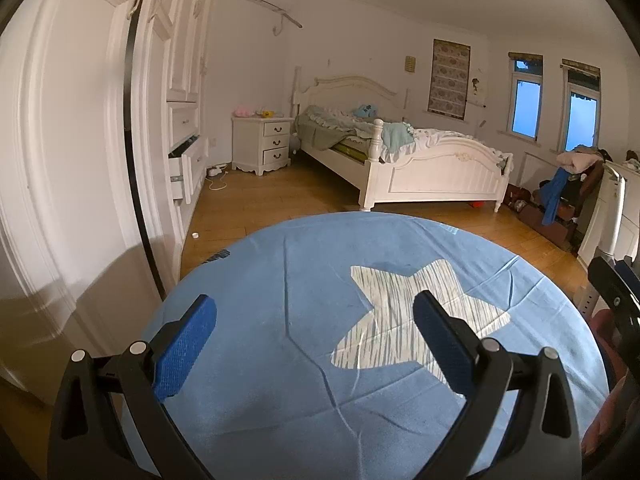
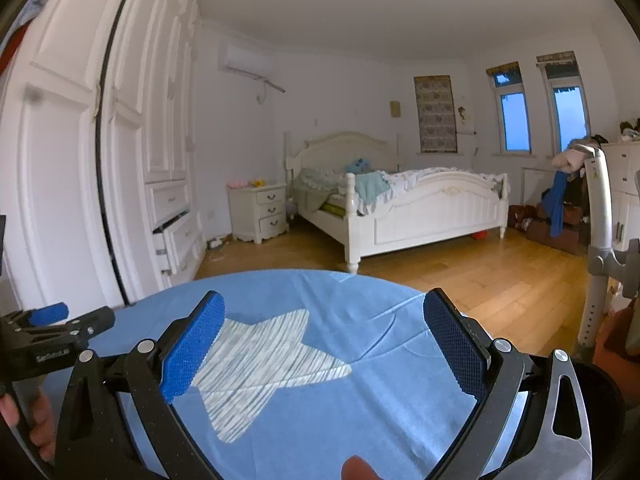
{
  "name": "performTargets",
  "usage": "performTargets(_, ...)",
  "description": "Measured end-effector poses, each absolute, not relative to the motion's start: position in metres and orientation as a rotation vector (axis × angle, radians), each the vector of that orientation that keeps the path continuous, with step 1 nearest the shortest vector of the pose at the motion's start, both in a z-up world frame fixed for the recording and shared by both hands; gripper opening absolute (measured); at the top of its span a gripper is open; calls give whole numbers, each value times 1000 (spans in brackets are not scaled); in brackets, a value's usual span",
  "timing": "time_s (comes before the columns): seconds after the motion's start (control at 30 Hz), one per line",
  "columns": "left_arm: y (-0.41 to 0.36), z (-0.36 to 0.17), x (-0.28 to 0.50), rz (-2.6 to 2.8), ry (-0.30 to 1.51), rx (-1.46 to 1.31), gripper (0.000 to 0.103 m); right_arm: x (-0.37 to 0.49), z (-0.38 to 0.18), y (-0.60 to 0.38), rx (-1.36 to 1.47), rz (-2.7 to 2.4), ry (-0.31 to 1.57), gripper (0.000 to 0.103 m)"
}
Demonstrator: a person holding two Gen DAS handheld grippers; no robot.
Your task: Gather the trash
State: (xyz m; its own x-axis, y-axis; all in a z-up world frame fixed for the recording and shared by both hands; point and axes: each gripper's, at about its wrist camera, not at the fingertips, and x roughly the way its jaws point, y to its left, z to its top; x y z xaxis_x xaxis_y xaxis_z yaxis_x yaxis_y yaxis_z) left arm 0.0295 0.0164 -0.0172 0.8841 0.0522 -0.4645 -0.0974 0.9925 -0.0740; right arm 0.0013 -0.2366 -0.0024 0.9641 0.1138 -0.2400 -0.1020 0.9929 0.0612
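My left gripper (image 1: 316,316) is open and empty, held above a blue cloth (image 1: 280,280) with a white striped star (image 1: 400,312) on it. My right gripper (image 2: 324,316) is open and empty above the same blue cloth (image 2: 360,380) and its star (image 2: 260,352). The left gripper's body shows at the left edge of the right wrist view (image 2: 52,332). A small white round object (image 1: 195,235) lies on the wooden floor beside the wardrobe. No other trash shows on the cloth.
A white wardrobe (image 1: 80,140) with an open drawer (image 1: 182,168) stands at the left. A nightstand (image 1: 264,142) and an unmade white bed (image 1: 420,160) are at the back. Clothes are piled on furniture at the right (image 1: 568,184). A grey metal stand (image 2: 600,240) rises at the right.
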Motion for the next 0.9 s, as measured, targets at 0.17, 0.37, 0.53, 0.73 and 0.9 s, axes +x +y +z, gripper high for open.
performTargets(0.17, 19, -16, 27, 76, 464, -107, 98, -1, -4, -235, 46, 108, 240, 98)
performTargets(0.37, 17, -14, 23, 96, 434, -90, 98, -1, -4, -236, 46, 108, 240, 98)
performTargets(0.53, 19, -13, 21, 112, 423, -96, 98, -3, -3, -235, 46, 102, 240, 98)
performTargets(0.73, 19, -12, 19, 112, 410, -84, 98, -3, -3, -234, 52, 92, 241, 98)
performTargets(0.9, 19, -13, 17, 97, 413, -92, 98, -3, -3, -235, 54, 92, 241, 98)
